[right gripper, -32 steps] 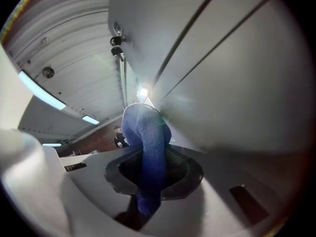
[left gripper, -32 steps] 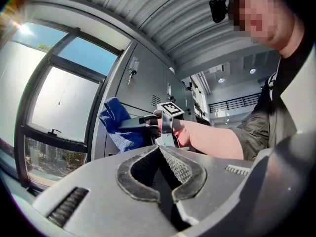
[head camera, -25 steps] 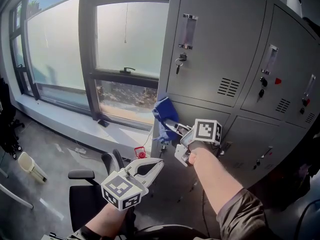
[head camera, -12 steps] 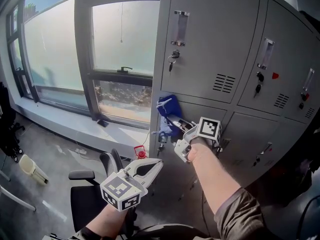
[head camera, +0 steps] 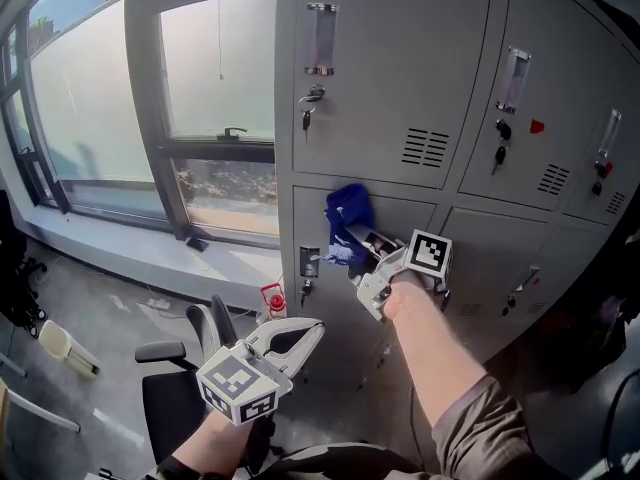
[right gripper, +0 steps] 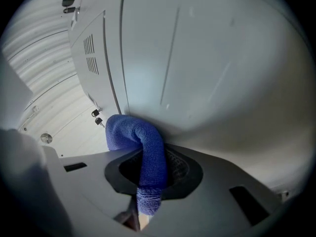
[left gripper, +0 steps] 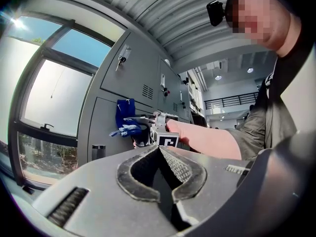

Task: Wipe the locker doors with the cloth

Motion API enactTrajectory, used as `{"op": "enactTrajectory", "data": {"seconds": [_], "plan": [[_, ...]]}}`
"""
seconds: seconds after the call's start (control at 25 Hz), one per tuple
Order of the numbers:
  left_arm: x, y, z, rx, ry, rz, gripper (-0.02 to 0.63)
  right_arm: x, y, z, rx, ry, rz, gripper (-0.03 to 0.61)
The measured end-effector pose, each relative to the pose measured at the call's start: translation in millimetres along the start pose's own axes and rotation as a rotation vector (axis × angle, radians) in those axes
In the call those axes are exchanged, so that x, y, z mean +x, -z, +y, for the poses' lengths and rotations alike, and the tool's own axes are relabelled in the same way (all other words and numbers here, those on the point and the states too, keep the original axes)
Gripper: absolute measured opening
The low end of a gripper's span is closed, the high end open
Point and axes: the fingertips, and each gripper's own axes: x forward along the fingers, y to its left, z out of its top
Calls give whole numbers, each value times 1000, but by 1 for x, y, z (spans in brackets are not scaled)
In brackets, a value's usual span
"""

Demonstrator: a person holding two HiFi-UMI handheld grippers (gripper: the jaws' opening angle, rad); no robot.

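While R gripper [head camera: 352,235] clamps 1 blue cloth [head camera: 347,210] against lower door [head camera: 312,216], frame centre, L gripper [head camera: 314,327] sits bottom-centre, jaws together, empty; 3 upper doors [head camera: 390,58] along top.

We saw the blue cloth [head camera: 347,220] bunched and folded over on itself, pressed against the grey metal locker door [head camera: 330,303] in the lower row. It sat high on that door, just below its top edge.
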Motion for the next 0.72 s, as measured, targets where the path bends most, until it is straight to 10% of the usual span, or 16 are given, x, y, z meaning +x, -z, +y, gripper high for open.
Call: {"op": "enactTrajectory", "data": {"seconds": [0.72], "plan": [[51, 15, -25, -19, 68, 55, -2, -87, -54, -13, 34, 8, -122, 57]]}}
